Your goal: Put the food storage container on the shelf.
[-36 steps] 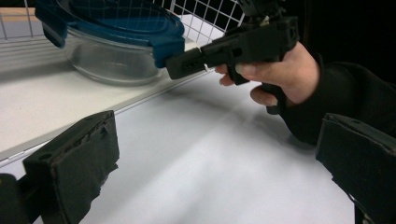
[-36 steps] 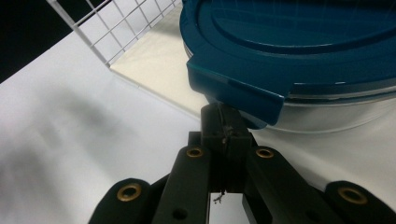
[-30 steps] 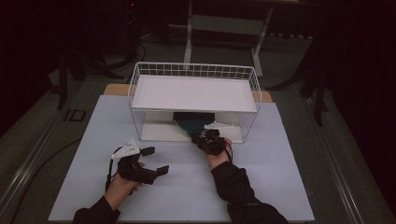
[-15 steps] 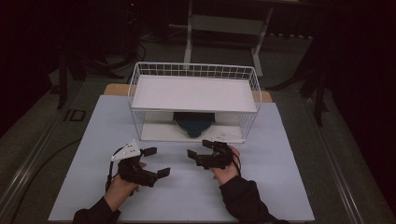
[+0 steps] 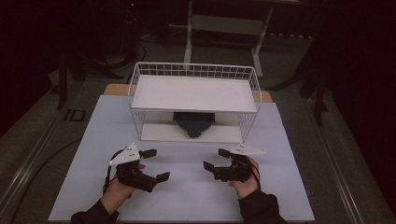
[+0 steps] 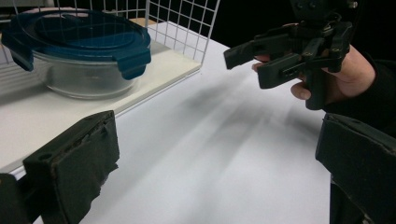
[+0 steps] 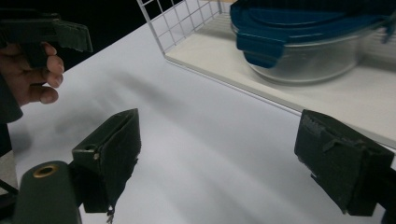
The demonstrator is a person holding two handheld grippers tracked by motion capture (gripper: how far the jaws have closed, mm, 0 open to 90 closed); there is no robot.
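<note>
Looks like a dark lab or test room w/ a white table [image 5: 187, 186]. Behind the wire rack [image 5: 194, 100] on it: a metal stand [image 5: 224, 28], black cables and tripod legs on a grey floor.

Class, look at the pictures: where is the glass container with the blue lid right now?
In the high view the glass container with the blue lid sits on the lower shelf of the white wire rack, under its upper shelf, near the middle, beyond both grippers.
</note>
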